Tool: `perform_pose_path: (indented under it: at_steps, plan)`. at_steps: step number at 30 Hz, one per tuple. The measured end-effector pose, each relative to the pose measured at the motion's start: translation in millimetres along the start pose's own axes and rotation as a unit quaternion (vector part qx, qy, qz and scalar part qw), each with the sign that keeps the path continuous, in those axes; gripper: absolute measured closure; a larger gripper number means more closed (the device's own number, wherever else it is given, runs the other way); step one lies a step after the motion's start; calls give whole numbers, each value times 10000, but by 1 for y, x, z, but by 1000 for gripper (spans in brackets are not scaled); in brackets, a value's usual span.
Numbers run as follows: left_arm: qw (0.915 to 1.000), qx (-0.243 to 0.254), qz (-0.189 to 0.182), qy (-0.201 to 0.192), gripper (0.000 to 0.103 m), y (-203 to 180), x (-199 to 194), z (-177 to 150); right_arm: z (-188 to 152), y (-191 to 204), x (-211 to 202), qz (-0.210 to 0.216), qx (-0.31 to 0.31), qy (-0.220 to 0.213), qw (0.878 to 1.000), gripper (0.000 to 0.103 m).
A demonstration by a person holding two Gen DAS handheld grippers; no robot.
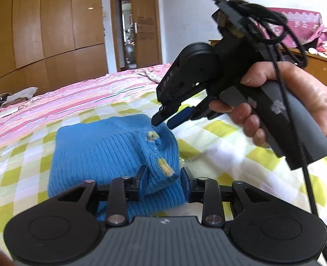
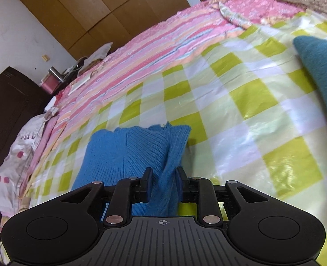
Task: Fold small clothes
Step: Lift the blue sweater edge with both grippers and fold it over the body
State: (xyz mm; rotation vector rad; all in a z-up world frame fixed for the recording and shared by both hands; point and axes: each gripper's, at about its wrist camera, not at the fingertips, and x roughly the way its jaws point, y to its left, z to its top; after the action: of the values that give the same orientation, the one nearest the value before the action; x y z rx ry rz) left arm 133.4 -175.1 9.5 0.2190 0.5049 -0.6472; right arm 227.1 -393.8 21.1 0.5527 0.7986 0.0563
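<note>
A small blue knitted sweater with yellow buttons lies folded on a yellow-and-white checked sheet on the bed. My left gripper has its jaws apart around a raised fold of the sweater's near edge. My right gripper hovers just above the sweater's far right corner, fingers slightly apart and holding nothing. In the right wrist view, the right gripper has the sweater showing between its fingers.
A pink striped bedspread covers the far part of the bed. A dark teal garment lies at right in the right wrist view. Wooden wardrobes and an open door stand behind. Clutter sits by the bed's left edge.
</note>
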Motion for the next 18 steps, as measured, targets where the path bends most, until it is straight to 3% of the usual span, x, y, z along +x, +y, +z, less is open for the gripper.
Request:
perform_pose_path:
  at_steps: [5,9,13,14,16,18]
  plan:
    - [9998,-172,-91,23,66,6,-19,-5,-19,10,-29,329,-138,-54,9993,68]
    - [9996,-254,104,41,66,17,-29,-6,-35,25,-30,544,-317,97,9980,62]
    - [9986,-335,419,10,66,28,-32,-3,-34,34,-9,491,-288,224,9981,60]
    - [9981,-378,485,-3,66,31,-33,-3,-34,34,-4,465,-211,323,9982,62]
    - [9971,-486,584,-43,66,38,-35,-2,-35,33,2,437,-86,436,9981,81]
    - [9960,-607,634,-149,66,47,-39,0,-35,28,-4,512,-39,410,9978,89]
